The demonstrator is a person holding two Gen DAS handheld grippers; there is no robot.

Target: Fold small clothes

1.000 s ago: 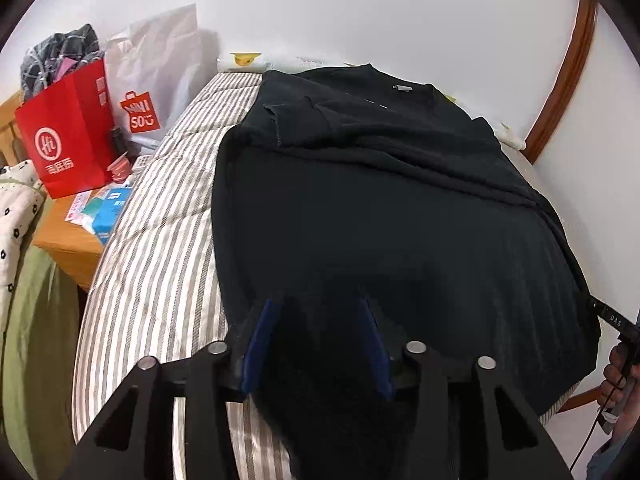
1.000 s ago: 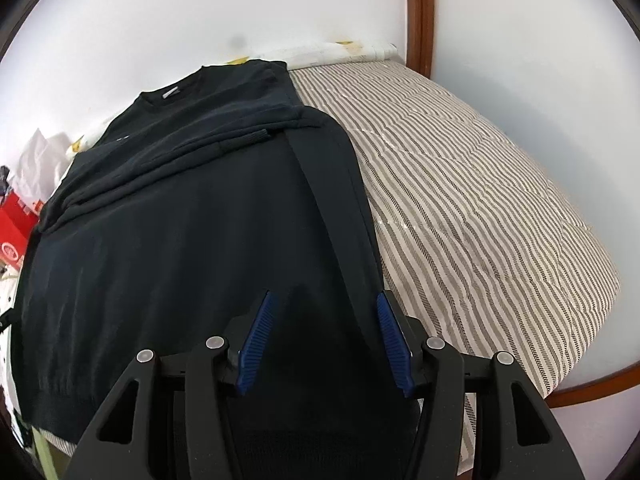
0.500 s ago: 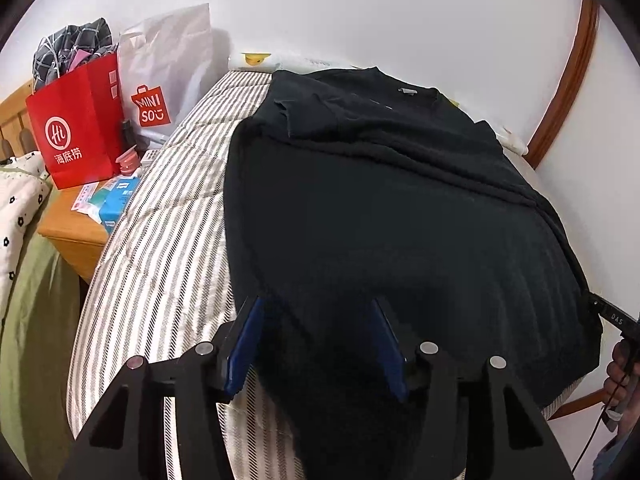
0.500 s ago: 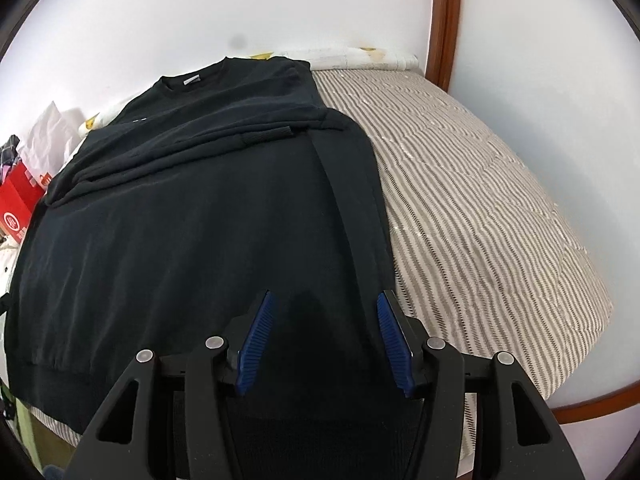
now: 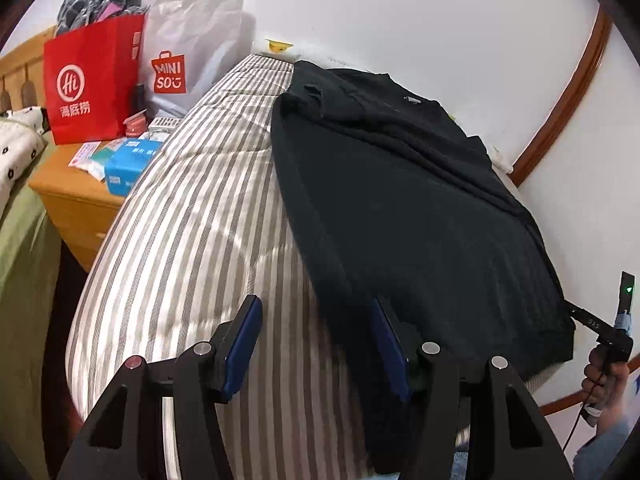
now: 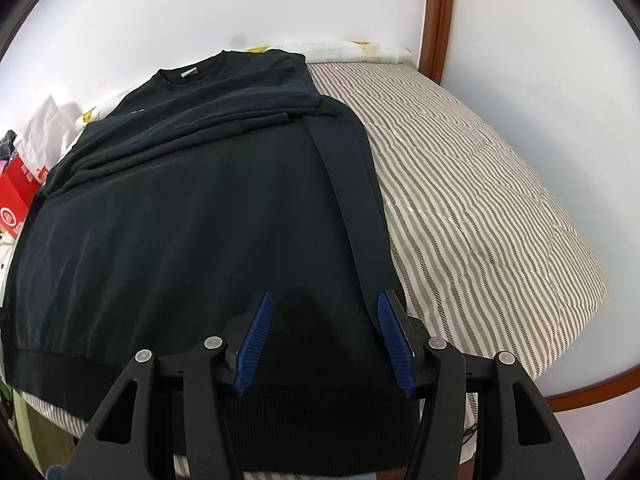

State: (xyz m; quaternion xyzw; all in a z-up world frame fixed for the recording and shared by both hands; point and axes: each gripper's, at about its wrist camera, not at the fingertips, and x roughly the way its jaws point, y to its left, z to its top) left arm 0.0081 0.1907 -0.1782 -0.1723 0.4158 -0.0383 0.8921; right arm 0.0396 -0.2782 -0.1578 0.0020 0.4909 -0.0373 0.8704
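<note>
black sweater lies lengthwise on bed, collar toward wall.

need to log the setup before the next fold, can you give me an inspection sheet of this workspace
surface: striped mattress, bare to the right of the garment.
job's things: black sweatshirt laid flat, sleeves folded across the chest, ribbed hem at the near edge.
clutter: red paper bag, white shopping bag and blue packets on a wooden nightstand beside the bed.
grippers: left gripper open, over the garment's left edge, nothing gripped; right gripper open above the hem, nothing gripped.
cables: thin black cable by the person's hand.
surroundings: white wall, curved wooden bed frame.
</note>
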